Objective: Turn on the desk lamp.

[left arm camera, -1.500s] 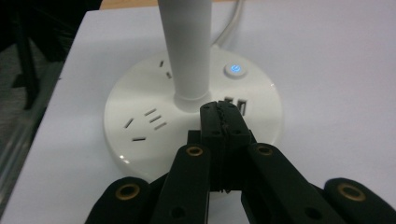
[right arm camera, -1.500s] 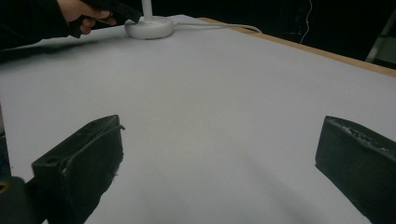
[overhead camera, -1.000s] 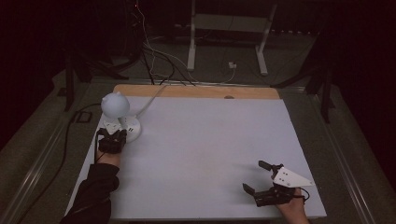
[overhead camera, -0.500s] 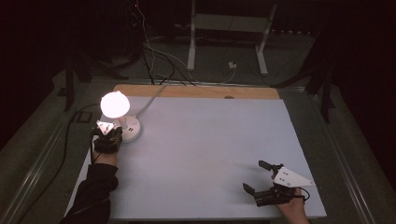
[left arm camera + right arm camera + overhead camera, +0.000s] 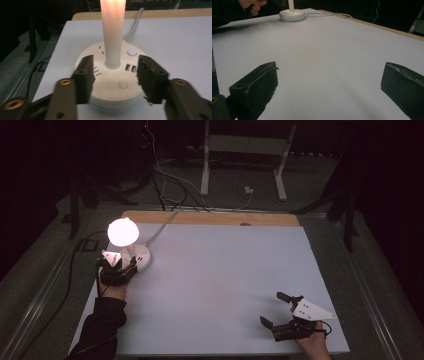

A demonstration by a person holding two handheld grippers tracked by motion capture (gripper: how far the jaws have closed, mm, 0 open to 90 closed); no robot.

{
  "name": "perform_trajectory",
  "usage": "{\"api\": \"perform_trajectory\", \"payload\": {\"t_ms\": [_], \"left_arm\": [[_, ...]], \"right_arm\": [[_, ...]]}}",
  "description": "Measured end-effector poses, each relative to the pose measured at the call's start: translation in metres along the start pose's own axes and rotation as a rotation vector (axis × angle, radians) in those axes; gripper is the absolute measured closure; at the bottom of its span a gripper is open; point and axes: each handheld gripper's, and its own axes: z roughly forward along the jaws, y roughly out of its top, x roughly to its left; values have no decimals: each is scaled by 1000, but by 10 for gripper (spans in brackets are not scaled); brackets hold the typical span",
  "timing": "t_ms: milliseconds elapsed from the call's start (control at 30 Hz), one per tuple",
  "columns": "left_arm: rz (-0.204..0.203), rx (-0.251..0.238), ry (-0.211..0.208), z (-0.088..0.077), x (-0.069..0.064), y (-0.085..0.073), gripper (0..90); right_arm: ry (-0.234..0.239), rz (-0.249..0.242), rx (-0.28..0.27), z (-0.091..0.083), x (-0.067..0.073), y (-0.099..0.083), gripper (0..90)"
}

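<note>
A white table lamp stands at the table's far left, its round shade (image 5: 123, 231) glowing above a round white base (image 5: 142, 257). My left gripper (image 5: 126, 262) sits just in front of that base. In the left gripper view the jaws (image 5: 115, 72) stand apart on either side of the base's front (image 5: 110, 95), touching nothing; they have just been opening. The lit stem (image 5: 113, 32) rises behind a round button (image 5: 122, 85) and a blue-lit button (image 5: 132, 52). My right gripper (image 5: 273, 308) rests open at the front right, with bare table between its jaws (image 5: 330, 80).
The white tabletop (image 5: 225, 270) has a wooden strip (image 5: 210, 217) along its far edge. The lamp's cord (image 5: 162, 225) runs off the far side towards cables on the dark floor. A metal stand (image 5: 205, 165) is behind the table.
The lamp has gone from dim to brightly lit. My left gripper has drawn back a little from the base and its jaws have parted. The right gripper has not moved.
</note>
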Motion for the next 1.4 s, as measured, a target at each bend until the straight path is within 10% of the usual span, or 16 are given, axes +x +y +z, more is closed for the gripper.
{"api": "perform_trajectory", "payload": {"t_ms": [333,1400], "left_arm": [[-65,0,-66,-5,10,4,10],[65,-14,-471,-55,-23,-2,3]], "right_arm": [[2,4,0,0,0,0,4],[7,5,3,0,0,0,4]]}}
